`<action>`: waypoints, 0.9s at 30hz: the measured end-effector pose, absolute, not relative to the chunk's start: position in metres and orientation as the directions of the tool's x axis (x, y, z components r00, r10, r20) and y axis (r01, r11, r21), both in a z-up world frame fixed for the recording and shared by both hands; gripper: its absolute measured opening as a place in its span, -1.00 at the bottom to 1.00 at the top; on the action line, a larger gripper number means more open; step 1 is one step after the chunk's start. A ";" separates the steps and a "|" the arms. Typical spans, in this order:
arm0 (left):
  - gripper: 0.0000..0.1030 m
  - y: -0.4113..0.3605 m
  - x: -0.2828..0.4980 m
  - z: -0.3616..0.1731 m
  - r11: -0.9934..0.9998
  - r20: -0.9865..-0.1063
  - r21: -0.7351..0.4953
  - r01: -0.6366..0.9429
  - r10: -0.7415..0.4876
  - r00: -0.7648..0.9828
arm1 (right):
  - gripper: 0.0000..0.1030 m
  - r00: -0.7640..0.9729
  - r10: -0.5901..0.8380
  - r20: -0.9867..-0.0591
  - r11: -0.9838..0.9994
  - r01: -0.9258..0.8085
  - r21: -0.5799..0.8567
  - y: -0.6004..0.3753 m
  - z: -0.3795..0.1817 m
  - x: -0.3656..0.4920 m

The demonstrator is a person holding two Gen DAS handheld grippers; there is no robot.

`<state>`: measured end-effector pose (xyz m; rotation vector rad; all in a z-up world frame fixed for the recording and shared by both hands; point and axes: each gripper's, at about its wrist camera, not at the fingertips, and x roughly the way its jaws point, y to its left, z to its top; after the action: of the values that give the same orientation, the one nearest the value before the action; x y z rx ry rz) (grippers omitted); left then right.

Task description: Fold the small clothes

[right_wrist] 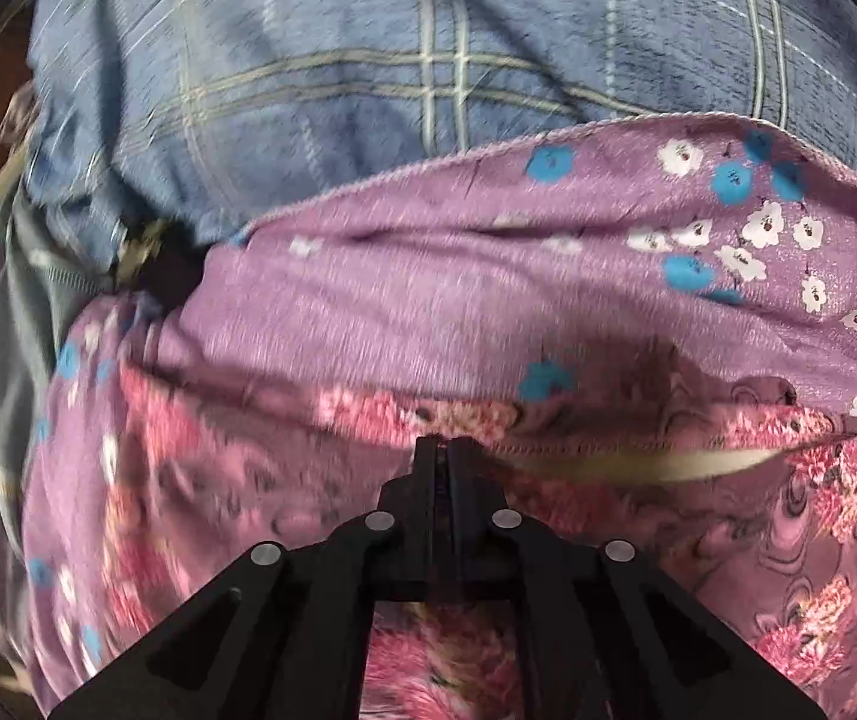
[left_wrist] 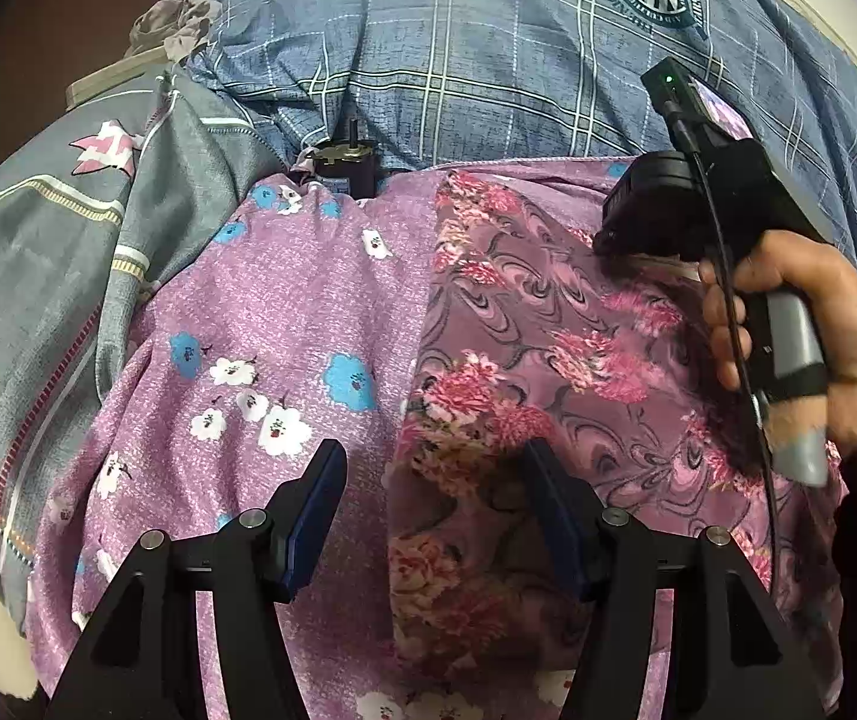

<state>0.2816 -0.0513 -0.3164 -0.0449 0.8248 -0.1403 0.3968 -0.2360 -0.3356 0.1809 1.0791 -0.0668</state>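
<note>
A small purple garment with pink flowers (left_wrist: 548, 324) lies on a lilac cloth with blue and white flowers (left_wrist: 284, 312). My left gripper (left_wrist: 434, 468) is open above the garment's left edge, one finger on each side of it. My right gripper (right_wrist: 443, 450) is shut on the pink-flowered garment (right_wrist: 788, 540) at its hemmed edge. In the left wrist view the right gripper's body (left_wrist: 722, 180) and the hand holding it are at the garment's far right corner; its fingertips are hidden there. The right wrist view is blurred.
A blue plaid quilt (left_wrist: 488, 48) is bunched behind the cloths and shows in the right wrist view (right_wrist: 368, 78) too. A grey patterned pillow or blanket (left_wrist: 50, 252) lies at the left. A small black device (left_wrist: 344, 165) sits at the quilt's edge.
</note>
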 end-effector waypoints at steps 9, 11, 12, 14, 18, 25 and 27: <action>0.17 -0.045 0.276 -0.311 0.994 -0.699 -0.075 0.079 -0.109 0.706 | -0.76 0.605 0.115 -0.788 0.925 0.224 0.307 -0.298 -0.304 0.372; 0.16 -0.045 0.275 -0.311 0.994 -0.701 -0.072 0.076 -0.105 0.706 | -0.33 0.613 0.149 -0.776 0.922 0.198 0.333 -0.307 -0.295 0.352; 0.17 -0.046 0.275 -0.311 0.994 -0.702 -0.070 0.079 -0.105 0.705 | -0.25 0.622 0.144 -0.770 0.929 0.182 0.321 -0.313 -0.288 0.335; 0.17 -0.049 0.274 -0.312 0.995 -0.707 -0.055 0.084 -0.099 0.701 | -0.25 0.614 0.109 -0.782 0.949 0.170 0.265 -0.317 -0.279 0.309; 0.18 -0.061 0.280 -0.330 0.993 -0.759 -0.026 0.111 -0.092 0.645 | -0.25 0.549 0.068 -0.833 0.968 0.166 0.189 -0.313 -0.291 0.248; 0.34 -0.057 0.281 -0.329 0.997 -0.746 -0.051 0.050 -0.072 0.662 | -0.31 0.521 -0.052 -0.852 0.989 0.144 0.027 -0.286 -0.325 0.178; 0.33 -0.053 0.271 -0.322 0.996 -0.722 -0.078 0.035 -0.080 0.687 | -0.31 0.523 -0.023 -0.852 0.987 0.145 0.063 -0.286 -0.315 0.163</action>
<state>0.2712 -0.0533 -0.3217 -0.0591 0.8104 -0.0645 0.1635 -0.2864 -0.3153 0.1313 1.0168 -0.1006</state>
